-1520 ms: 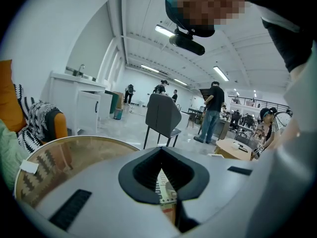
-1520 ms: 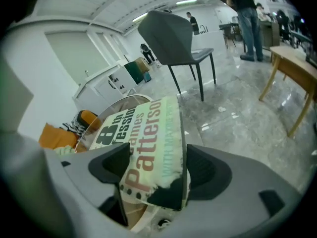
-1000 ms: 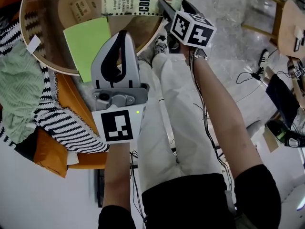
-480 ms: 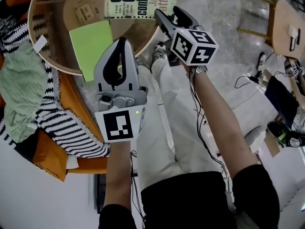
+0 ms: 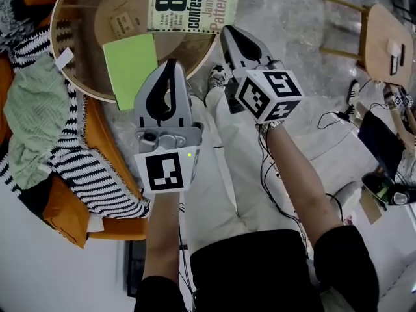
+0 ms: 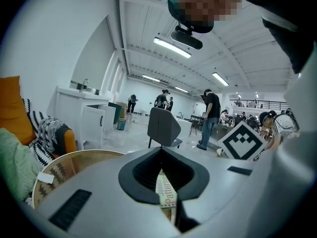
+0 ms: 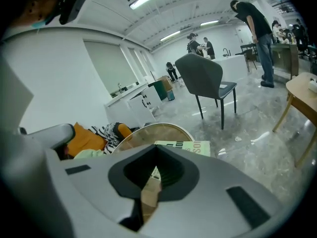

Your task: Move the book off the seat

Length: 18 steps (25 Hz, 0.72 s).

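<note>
The book [image 5: 188, 5], a pale green paperback with large black print, lies flat on the round glass-topped table [image 5: 78, 90], its near edge at the rim. It also shows in the right gripper view [image 7: 185, 148] and through the left jaws [image 6: 166, 195]. My right gripper [image 5: 226, 30] hangs in the air just short of the book's near corner. Its jaws have just been closing and are shut with nothing between them. My left gripper [image 5: 171, 62] hovers above the table's near rim, shut and empty.
A green notebook [image 5: 130, 60] lies on the table beside the left gripper. The orange seat [image 5: 110, 148] at left carries a striped blanket [image 5: 84, 168] and a green knit [image 5: 32, 122]. A wooden stool [image 5: 383, 38] stands at right. The person's white-trousered legs [image 5: 227, 161] are below.
The right gripper's jaws have gone from open to shut, and it has drawn up and back from the book's edge. The left gripper has lifted a little.
</note>
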### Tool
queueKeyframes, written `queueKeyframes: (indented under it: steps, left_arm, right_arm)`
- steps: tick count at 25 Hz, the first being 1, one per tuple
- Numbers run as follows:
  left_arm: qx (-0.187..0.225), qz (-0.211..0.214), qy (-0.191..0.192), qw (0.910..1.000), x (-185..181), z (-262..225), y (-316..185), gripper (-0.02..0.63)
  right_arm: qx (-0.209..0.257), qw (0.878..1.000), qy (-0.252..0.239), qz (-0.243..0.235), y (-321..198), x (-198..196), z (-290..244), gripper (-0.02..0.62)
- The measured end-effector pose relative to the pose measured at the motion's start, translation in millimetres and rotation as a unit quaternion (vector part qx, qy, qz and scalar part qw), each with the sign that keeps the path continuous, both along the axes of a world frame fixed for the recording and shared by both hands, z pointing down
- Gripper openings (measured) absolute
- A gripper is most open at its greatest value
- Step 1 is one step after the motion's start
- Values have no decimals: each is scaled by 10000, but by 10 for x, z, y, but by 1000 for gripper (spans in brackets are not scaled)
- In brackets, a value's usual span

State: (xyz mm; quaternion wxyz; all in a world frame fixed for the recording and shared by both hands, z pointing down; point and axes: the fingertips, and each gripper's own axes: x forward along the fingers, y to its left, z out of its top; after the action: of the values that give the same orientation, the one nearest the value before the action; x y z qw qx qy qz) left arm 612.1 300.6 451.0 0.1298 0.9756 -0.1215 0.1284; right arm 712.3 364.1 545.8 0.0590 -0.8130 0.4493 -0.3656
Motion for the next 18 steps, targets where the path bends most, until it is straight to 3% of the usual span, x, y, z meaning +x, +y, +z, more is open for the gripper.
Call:
queueKeyframes:
  steps: [9,18]
  left_arm:
    - [31,14,164,9999,84,-411,168,11]
    - [-30,49,454,9990,100,-1129,405,9]
  right_arm:
    - [627,9963,183,-562,-12,-293,-817,14]
    - [1312,9897,450,-342,55,-327,-1972,14]
